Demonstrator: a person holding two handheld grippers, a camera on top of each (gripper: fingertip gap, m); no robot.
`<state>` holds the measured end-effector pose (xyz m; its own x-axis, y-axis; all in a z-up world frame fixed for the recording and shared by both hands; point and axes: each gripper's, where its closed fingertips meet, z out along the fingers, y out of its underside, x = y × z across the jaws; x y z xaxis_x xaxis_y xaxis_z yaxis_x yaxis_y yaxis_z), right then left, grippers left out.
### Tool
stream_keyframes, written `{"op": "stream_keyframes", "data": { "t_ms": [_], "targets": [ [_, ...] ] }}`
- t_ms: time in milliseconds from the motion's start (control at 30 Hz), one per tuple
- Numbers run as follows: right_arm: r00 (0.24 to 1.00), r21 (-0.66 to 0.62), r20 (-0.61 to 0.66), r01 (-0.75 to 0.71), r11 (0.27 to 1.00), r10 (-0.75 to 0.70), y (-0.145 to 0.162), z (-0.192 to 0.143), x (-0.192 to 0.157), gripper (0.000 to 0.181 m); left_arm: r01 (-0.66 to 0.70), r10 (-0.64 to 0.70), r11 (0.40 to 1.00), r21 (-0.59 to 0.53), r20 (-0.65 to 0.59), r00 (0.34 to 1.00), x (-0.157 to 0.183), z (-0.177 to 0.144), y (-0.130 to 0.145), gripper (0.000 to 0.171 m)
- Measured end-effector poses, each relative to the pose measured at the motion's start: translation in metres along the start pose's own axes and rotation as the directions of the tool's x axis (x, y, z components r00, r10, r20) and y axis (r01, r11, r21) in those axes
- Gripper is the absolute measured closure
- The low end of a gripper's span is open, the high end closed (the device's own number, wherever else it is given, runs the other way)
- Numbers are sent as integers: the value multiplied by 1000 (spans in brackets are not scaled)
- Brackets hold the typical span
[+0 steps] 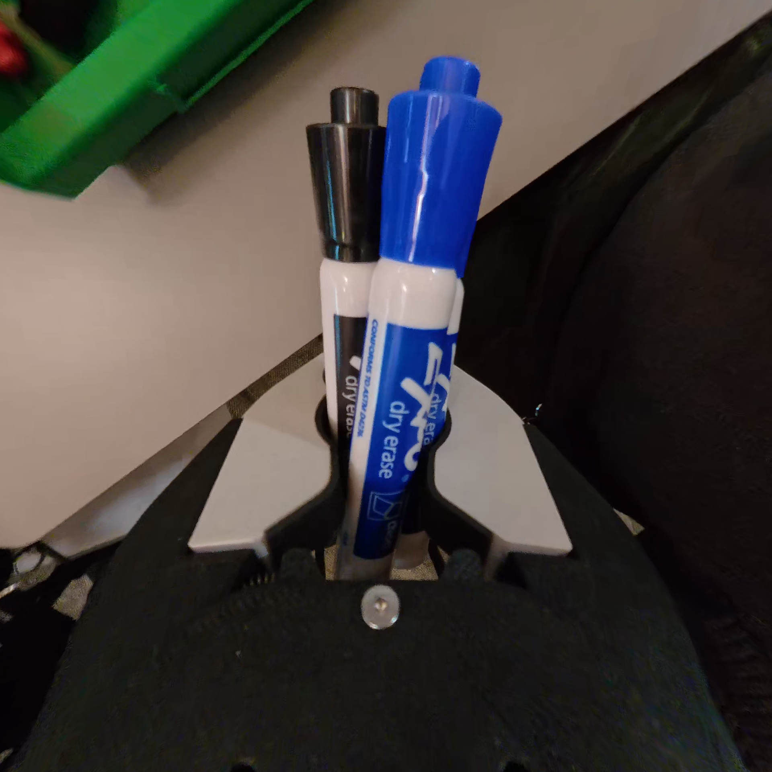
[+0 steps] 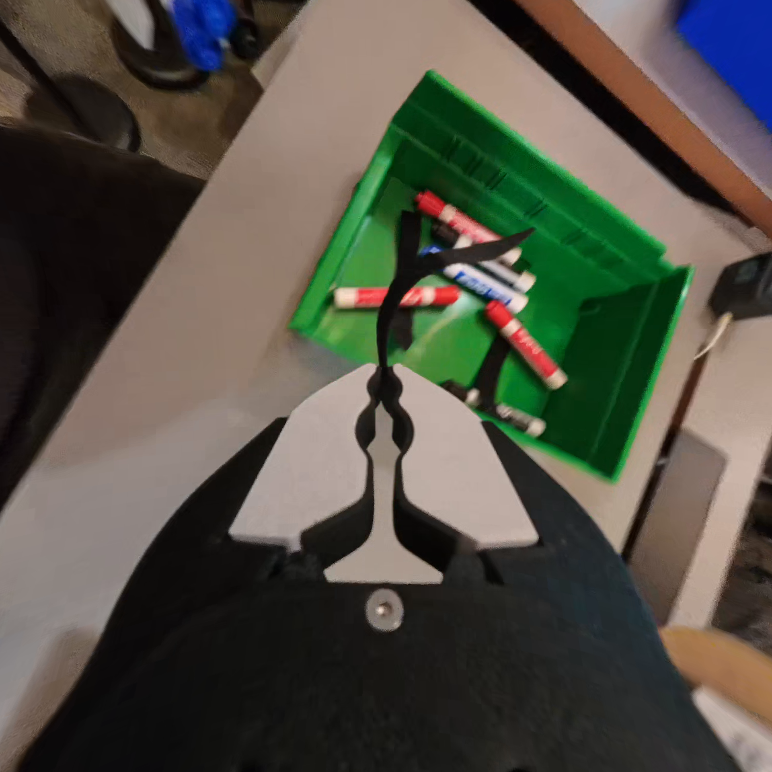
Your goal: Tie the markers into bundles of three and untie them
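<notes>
Centre frame, left gripper (image 1: 386, 422) clamps marker bundle (image 1: 401, 292) at barrels: stiff, light, slick plastic. Right gripper (image 2: 385, 367) pinches limp black strap (image 2: 401, 288) over green bin (image 2: 618, 367).

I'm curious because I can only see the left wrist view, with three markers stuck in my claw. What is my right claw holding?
Observer: Your right claw is shut on a thin black strap, pinched at the very tips.
Operator: Where does it dangle?
Observer: In that view it crosses in front of the open green bin, which sits on the grey table.
Operator: What's inside?
Observer: Loose markers: three red markers show, plus a blue marker.
</notes>
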<state>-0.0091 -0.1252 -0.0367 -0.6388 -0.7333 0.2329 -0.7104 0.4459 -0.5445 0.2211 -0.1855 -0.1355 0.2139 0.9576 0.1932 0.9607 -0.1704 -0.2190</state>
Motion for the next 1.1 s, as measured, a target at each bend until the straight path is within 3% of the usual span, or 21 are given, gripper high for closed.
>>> {"op": "stream_keyframes", "data": {
  "t_ms": [67, 133, 267, 333, 367, 433, 500, 533, 600, 667, 767, 833, 900, 1100],
  "targets": [
    [994, 67, 57, -95, 993, 91, 27, -24, -44, 179, -56, 55, 998, -11, -39, 998, 16, 6, -10, 127],
    [975, 61, 126, -191, 980, 182, 59, -23, -87, 179, -112, 110, 993, -27, -65, 992, 30, 13, -21, 127],
    [979, -370, 46, -170, 913, 201, 170, 1, -138, 179, -213, 207, 975, -68, -93, 974, 48, 27, -47, 127],
    [982, -425, 25, -159, 891, 187, 194, 2, -149, 178, -268, 261, 960, -81, -89, 961, 55, 32, -63, 127],
    [981, -425, -6, -179, 887, 195, 202, 0, -149, 173, -294, 285, 952, -89, -96, 954, 59, 34, -70, 127],
    [958, -403, -104, -287, 869, 268, 214, -12, -142, 143, -347, 337, 932, -103, -100, 936, 68, 38, -84, 128],
    [907, -317, -207, -417, 852, 367, 214, -25, -137, 116, -396, 384, 912, -108, -113, 916, 76, 41, -99, 128],
    [879, -250, -267, -458, 853, 394, 212, -31, -135, 112, -421, 408, 901, -107, -121, 905, 81, 43, -106, 128],
    [784, -92, -414, -542, 835, 463, 207, -45, -132, 114, -475, 459, 874, -101, -146, 876, 92, 46, -121, 128],
    [611, 108, -536, -635, 765, 583, 204, -57, -133, 115, -527, 507, 844, -97, -171, 845, 102, 51, -135, 128],
    [265, 483, -499, -706, 518, 825, 197, -60, -144, 113, -590, 564, 799, -118, -195, 802, 112, 60, -151, 128],
    [95, 607, -385, -723, 329, 918, 196, -49, -157, 108, -622, 593, 773, -125, -208, 778, 116, 66, -162, 128],
    [41, 603, -333, -758, 247, 942, 195, -32, -167, 97, -646, 615, 752, -133, -212, 760, 120, 69, -171, 128],
    [16, 491, -490, -821, 291, 871, 217, 7, -156, 81, -682, 652, 719, -129, -214, 728, 127, 71, -186, 128]
  ]
}}
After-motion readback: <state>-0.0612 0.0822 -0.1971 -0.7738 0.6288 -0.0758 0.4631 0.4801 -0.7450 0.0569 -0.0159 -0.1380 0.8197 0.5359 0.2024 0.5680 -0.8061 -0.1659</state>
